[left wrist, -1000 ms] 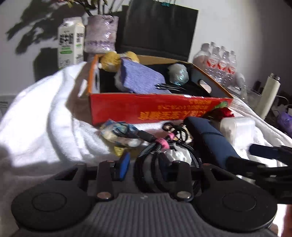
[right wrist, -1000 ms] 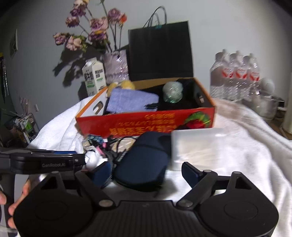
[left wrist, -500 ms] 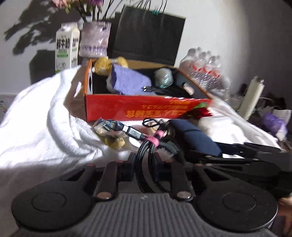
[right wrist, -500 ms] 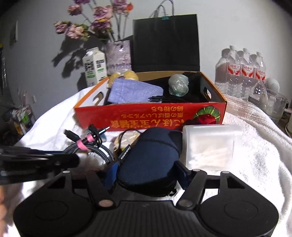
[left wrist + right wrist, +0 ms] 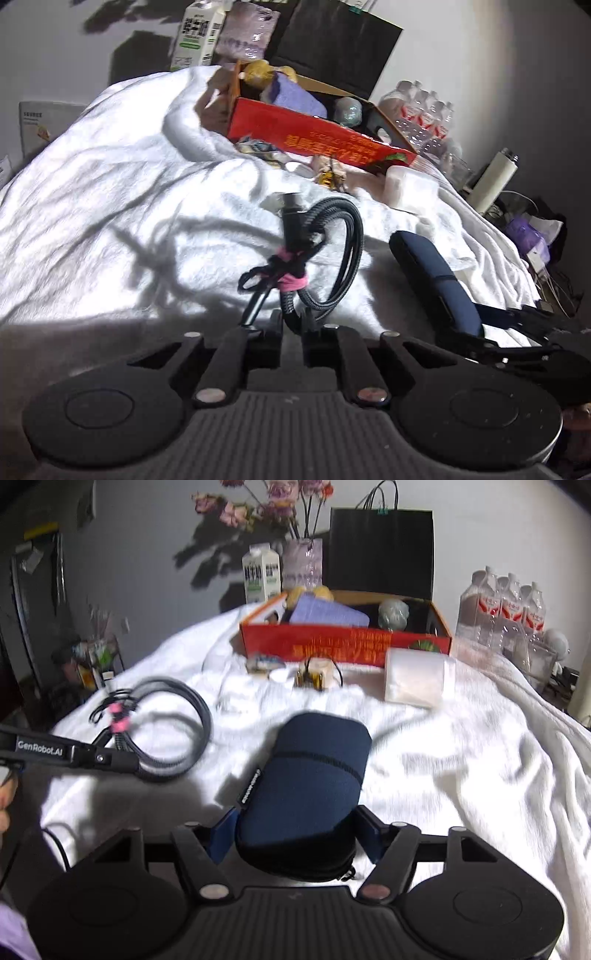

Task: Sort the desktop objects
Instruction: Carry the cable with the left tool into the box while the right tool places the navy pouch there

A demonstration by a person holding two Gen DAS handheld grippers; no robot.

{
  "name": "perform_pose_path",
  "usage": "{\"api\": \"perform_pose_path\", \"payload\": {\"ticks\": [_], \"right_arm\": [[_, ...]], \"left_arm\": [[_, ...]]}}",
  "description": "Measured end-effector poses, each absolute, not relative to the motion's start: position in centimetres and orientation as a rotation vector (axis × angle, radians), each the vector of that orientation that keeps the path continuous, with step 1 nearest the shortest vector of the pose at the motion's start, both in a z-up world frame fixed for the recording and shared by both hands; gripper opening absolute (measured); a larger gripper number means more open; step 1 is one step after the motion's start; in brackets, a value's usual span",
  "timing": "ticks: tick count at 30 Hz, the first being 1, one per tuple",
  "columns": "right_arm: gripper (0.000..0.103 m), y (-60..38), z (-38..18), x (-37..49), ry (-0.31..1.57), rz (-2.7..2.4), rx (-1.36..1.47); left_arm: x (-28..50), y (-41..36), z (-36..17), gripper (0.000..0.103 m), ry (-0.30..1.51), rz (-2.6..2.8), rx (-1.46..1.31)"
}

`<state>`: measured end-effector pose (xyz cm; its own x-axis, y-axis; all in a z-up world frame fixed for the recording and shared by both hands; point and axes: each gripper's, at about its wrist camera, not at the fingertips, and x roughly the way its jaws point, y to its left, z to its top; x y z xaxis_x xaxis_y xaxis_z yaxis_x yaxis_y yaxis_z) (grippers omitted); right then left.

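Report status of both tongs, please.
Left tongs shut on coiled cable. Right tongs opening, navy pouch between them. Red box ahead, path clear.

Both wrist views toward red box (image 5: 317, 138)

Left hand-held gripper (image 5: 291, 334) at 6 o'clock, jaws pinched tight on the coiled black cable bundle (image 5: 314, 254), which has a pink tie (image 5: 291, 282) and stands up clear of the white blanket (image 5: 110, 206). Navy pouch (image 5: 432, 273) at 3 o'clock sits between the right hand-held gripper's fingers (image 5: 495, 315), which enter from the right edge. Red cardboard box (image 5: 314, 136) at 12–1 o'clock, a translucent white container (image 5: 410, 188) just right of it, with milk carton (image 5: 195, 33) and black paper bag (image 5: 340, 48) along the wall behind.
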<state>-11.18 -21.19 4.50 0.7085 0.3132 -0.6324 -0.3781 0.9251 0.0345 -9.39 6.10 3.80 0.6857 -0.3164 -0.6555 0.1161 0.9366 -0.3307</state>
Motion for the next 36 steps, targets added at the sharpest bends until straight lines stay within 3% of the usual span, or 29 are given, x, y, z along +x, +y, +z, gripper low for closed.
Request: {"api": "perform_pose_path", "payload": {"ticks": [1,3,5,14,17,18,19,21,27,36], "right_arm": [[0.076,-20.9,4.4,-11.0,0.671,0.365,-0.096],[0.086,-20.4,4.2,-10.4,0.638,0.329,-0.080],[0.086,-19.8,3.8,-9.3,0.631,0.298,-0.065],[0.085,-17.2,1.5,-7.9,0.650,0.254,-0.114],[0.082,-17.3,1.1,-8.0,0.630,0.253,-0.097],[0.070,-17.4,1.2,-8.1,0.624,0.256,-0.092],[0.063,-17.7,1.4,-8.1,0.622,0.261,-0.080],[0.062,-18.3,1.6,-8.1,0.626,0.277,-0.054],[0.061,-19.3,2.8,-9.5,0.594,0.297,-0.027],[0.061,-21.0,7.0,-10.7,0.486,0.311,0.028]], "left_arm": [[-9.2,6.2,3.7,0.015,0.766,-0.247,-0.270],[-8.1,6.0,3.2,0.035,0.740,-0.242,-0.256],[-6.5,5.9,2.7,0.047,0.762,-0.196,-0.278],[-3.1,8.2,2.2,0.052,0.756,-0.123,-0.475],[-2.0,7.8,1.7,0.043,0.726,-0.047,-0.470],[-1.8,7.3,1.7,0.023,0.727,-0.014,-0.450],[-1.8,7.0,1.7,0.022,0.731,0.012,-0.424],[-2.5,6.8,1.9,0.020,0.717,0.012,-0.406],[-7.0,6.7,4.7,0.013,0.600,-0.064,-0.390],[-9.8,5.2,9.8,0.010,0.529,-0.081,-0.241]]}}
